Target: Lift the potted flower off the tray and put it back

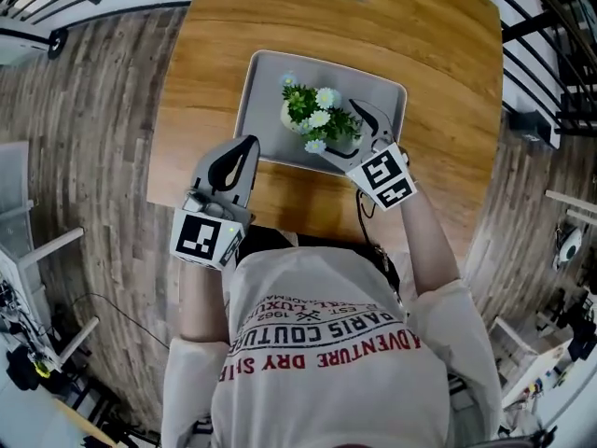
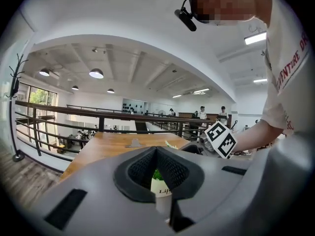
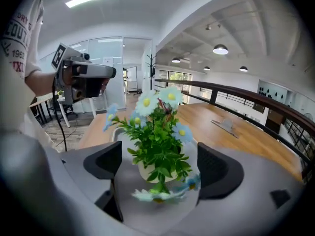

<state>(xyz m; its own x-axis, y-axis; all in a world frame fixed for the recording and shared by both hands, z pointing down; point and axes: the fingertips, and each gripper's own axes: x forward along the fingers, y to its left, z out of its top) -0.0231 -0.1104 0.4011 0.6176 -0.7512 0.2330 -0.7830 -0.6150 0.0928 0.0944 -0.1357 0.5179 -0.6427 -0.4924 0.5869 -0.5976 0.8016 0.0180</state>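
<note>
Right hand-held gripper (image 3: 160,166) gapes wide, gripping nothing. The flower (image 3: 157,146) stands on the tray (image 1: 266,82) between its jaws, leaves crowding the gap. Left hand-held gripper (image 2: 156,151), jaws together, hangs beside it over the surface (image 1: 448,54), with a railing (image 3: 256,102) beyond.

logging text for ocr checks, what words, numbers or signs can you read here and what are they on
"PARIS COUTURE": shirt, upside down in the head view.
"ADVENTURE DRY SHI": same shirt, red, end cut off.
"1962": same shirt; the small print beside it is too small to read.
"Lif": white pot, rest hidden.
Marker cubes: square black-and-white codes, no words.
</note>
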